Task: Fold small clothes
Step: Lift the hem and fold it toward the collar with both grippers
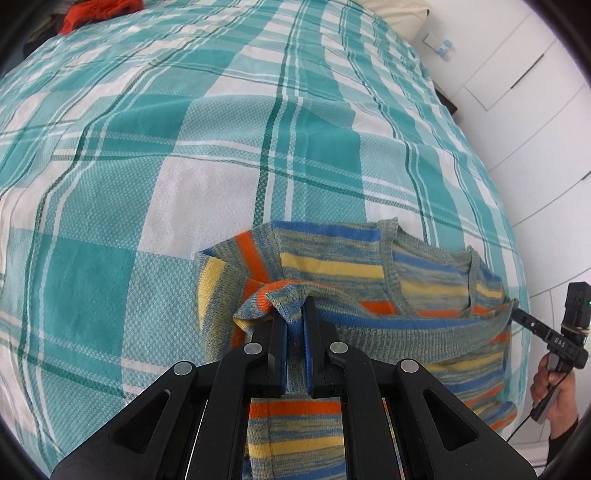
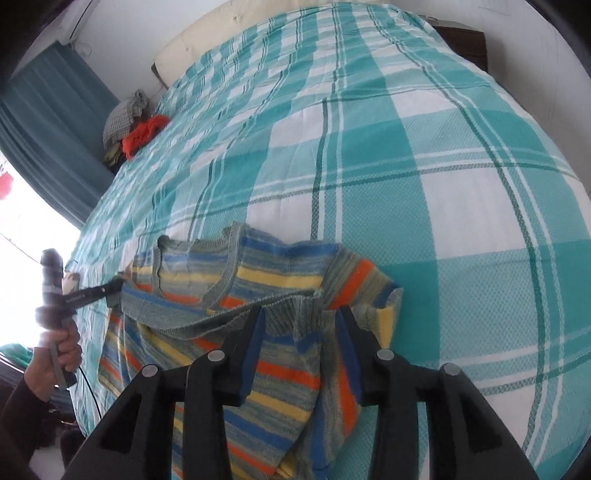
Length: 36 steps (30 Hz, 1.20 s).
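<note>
A small striped knit sweater [image 1: 332, 266] [image 2: 258, 273] in blue, yellow, orange and grey lies on the near edge of a bed, its lower part folded up over the chest. In the left wrist view my left gripper [image 1: 295, 314] is shut on a bunched fold of the sweater's hem near one sleeve. It also shows in the right wrist view, where the left gripper [image 2: 120, 284] pinches the sweater's far corner. My right gripper [image 2: 301, 314] has its jaws apart, with the folded hem lying loose between the fingers. From the left wrist view the right gripper [image 1: 515, 313] sits at the hem's other corner.
A teal and white plaid cover [image 1: 184, 147] [image 2: 443, 184] spreads over the whole bed. A red garment [image 1: 99, 11] [image 2: 144, 133] and a checked bundle [image 2: 122, 114] lie at the far side. White cupboards [image 1: 535, 92] stand beside the bed, and a teal curtain [image 2: 48, 129] hangs by a bright window.
</note>
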Each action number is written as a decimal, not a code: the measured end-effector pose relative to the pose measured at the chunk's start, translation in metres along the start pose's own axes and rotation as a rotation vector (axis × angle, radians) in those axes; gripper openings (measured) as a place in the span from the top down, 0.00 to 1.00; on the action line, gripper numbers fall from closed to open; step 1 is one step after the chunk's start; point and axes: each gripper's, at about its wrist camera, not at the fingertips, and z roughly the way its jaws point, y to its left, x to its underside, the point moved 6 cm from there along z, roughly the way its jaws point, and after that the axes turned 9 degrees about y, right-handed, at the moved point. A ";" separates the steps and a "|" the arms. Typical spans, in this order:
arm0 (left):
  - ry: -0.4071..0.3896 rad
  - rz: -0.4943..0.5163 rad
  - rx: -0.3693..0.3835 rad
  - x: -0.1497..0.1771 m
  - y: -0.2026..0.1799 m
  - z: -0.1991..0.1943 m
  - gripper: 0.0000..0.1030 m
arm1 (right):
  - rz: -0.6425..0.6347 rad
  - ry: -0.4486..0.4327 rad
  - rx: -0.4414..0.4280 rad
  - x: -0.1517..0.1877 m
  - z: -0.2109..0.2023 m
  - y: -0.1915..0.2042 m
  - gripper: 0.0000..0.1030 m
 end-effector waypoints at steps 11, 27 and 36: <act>-0.047 -0.038 0.005 -0.031 -0.006 -0.015 0.83 | -0.023 -0.172 0.116 -0.044 -0.034 0.006 0.95; 0.009 0.073 -0.126 0.111 0.034 -0.024 0.19 | -0.057 -0.007 0.064 0.104 -0.027 0.026 0.45; 0.023 0.045 -0.104 0.118 0.014 -0.008 0.94 | 0.199 0.030 -0.090 0.151 0.003 0.002 0.92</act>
